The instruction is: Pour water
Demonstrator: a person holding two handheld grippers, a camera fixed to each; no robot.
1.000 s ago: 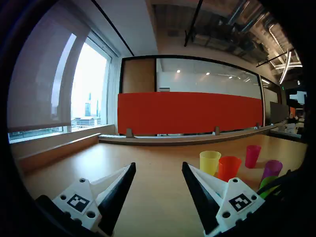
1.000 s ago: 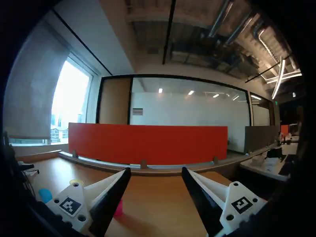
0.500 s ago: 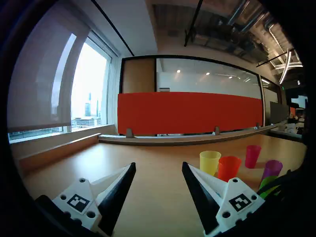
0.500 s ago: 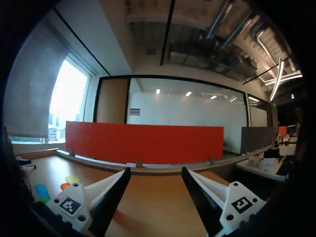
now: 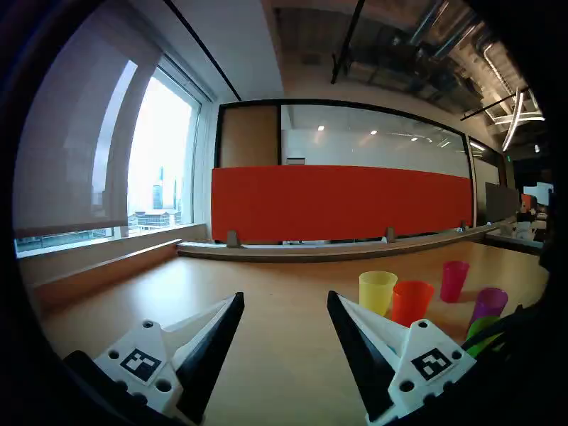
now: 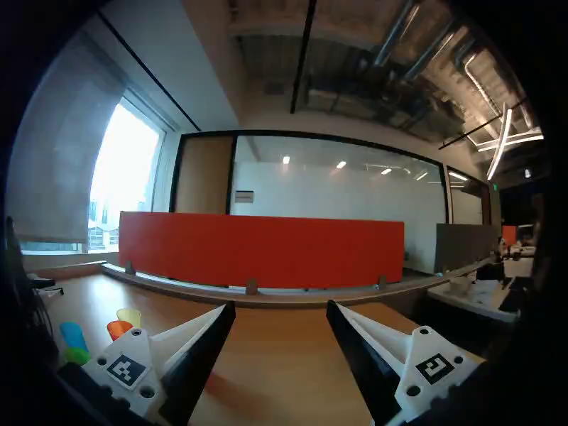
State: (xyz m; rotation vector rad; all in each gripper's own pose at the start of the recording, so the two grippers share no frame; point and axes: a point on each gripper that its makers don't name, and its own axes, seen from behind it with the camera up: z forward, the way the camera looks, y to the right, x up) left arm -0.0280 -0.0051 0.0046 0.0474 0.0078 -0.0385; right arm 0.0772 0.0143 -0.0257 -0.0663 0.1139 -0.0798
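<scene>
Several plastic cups stand on the wooden table [image 5: 284, 284]. In the left gripper view I see a yellow cup [image 5: 376, 291], an orange cup [image 5: 411, 301], a pink cup [image 5: 454, 280], a purple cup [image 5: 488, 304] and a green cup [image 5: 480, 331] at the right, partly behind my right finger. My left gripper [image 5: 284, 305] is open, low over the table, nothing between its fingers. In the right gripper view my right gripper [image 6: 279, 312] is open and empty; a yellow cup [image 6: 128, 317], an orange cup [image 6: 118, 329], a blue cup [image 6: 73, 336] and a green cup [image 6: 77, 353] sit far left.
A red divider panel [image 5: 341, 202] runs along the table's far edge. A window [image 5: 153, 170] and a low ledge [image 5: 99, 270] line the left side. Another desk with items [image 6: 490, 295] stands at the right in the right gripper view.
The left gripper has not moved. The right gripper's view has shifted, dipping then rising; the cups at its left edge now show more fully and the pink cup behind its left finger is gone from sight.
</scene>
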